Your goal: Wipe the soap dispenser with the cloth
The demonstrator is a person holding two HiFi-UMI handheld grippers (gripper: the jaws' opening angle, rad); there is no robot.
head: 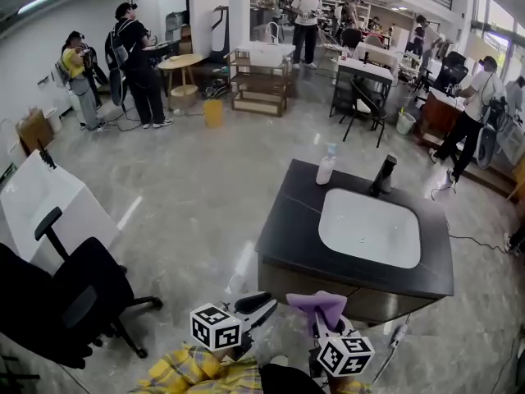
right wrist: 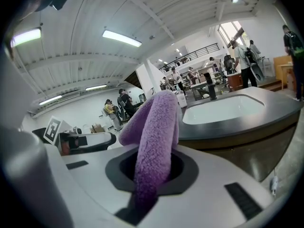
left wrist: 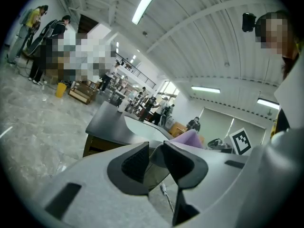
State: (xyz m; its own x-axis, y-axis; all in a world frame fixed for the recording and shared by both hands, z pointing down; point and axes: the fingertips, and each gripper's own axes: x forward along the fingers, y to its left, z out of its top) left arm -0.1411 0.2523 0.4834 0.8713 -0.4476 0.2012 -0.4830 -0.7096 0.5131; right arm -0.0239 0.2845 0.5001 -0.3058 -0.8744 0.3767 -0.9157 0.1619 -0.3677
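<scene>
One soap dispenser (head: 326, 167), with nothing holding it steady.
Jaws of the right gripper (right wrist: 154, 169) pinch the purple cloth (right wrist: 156, 122); jaws of the left gripper (left wrist: 156, 158) sit a little apart, holding nothing. Mid-frame on the worktop (head: 283, 228), the dispenser stands free, so a hard wipe could knock it into the sink (head: 369, 228).

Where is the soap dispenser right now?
In the head view, the soap dispenser stands at the far left corner of the dark counter, left of the white basin and black faucet.
</scene>
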